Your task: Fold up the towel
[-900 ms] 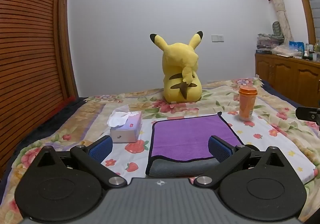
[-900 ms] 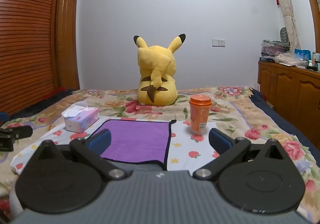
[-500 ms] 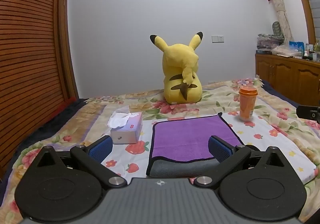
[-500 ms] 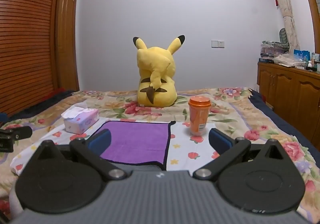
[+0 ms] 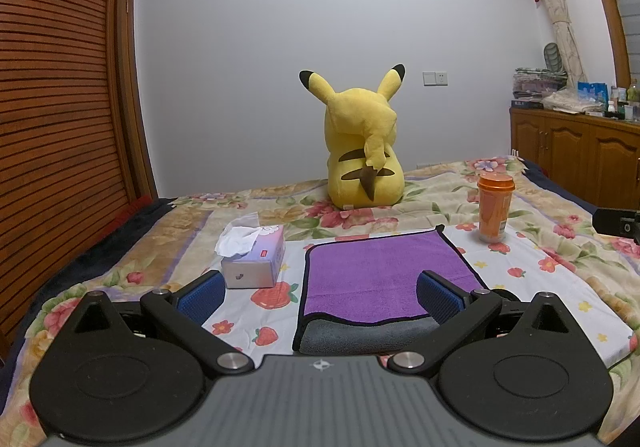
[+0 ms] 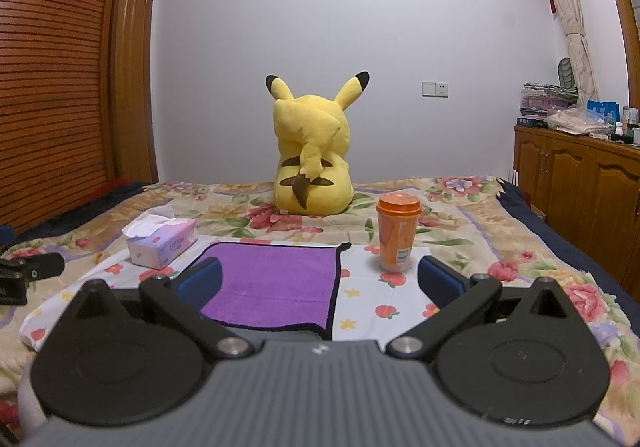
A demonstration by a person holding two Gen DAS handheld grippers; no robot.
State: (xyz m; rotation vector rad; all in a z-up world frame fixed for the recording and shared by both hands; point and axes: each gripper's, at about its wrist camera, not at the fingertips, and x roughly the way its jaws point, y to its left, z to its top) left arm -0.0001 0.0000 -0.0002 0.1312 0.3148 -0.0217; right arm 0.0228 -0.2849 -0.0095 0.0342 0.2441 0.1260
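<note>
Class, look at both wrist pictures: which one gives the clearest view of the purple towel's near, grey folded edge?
The left wrist view: the purple towel lies nearly centred between the open left gripper fingers, its grey near edge and three borders showing. In the right wrist view the towel sits left of centre, partly hidden behind a finger, its grey edge barely visible.

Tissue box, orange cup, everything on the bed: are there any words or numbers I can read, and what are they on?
"COTTON", faint and uncertain: on the pink side of the tissue box, right wrist view.
Red label on the tissue box's top: too small to read.
White label on the orange cup: print too small to read.
Boxes on the wooden cabinet: blurred, unreadable.
Purple towel and yellow plush toy: no text visible.
</note>
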